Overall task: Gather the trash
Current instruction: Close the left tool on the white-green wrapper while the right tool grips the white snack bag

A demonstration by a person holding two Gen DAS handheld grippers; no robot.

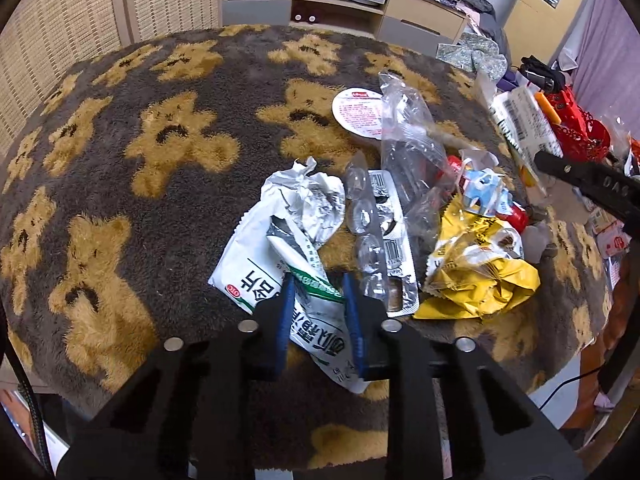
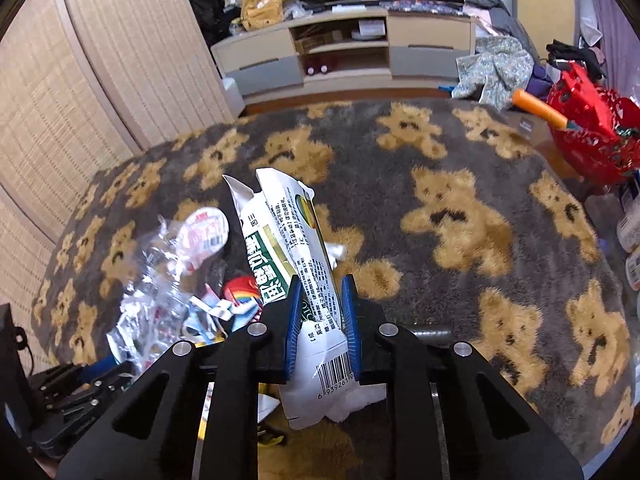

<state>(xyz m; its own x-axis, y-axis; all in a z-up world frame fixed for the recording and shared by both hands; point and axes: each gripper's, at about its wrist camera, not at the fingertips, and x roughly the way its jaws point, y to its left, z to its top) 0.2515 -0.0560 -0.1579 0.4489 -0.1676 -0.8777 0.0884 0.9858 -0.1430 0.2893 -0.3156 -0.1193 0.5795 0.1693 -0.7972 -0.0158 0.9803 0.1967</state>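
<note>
Trash lies in a pile on a bear-patterned blanket (image 1: pixel 160 128). In the left wrist view my left gripper (image 1: pixel 318 284) has its blue pads on either side of a white and green snack bag (image 1: pixel 276 248) that lies on the blanket; the bag fills the gap. Beside it lie a blister pack (image 1: pixel 384 240), a yellow wrapper (image 1: pixel 476 276), clear plastic (image 1: pixel 408 140) and a round lid (image 1: pixel 358 110). In the right wrist view my right gripper (image 2: pixel 320 292) is shut on another white and green bag (image 2: pixel 288 240), held upright above the blanket (image 2: pixel 460 216).
A red basket (image 2: pixel 588 136) with an orange stick stands at the right edge. A low TV cabinet (image 2: pixel 344 52) and clothes lie beyond the blanket. The other gripper shows at the lower left of the right wrist view (image 2: pixel 72 392).
</note>
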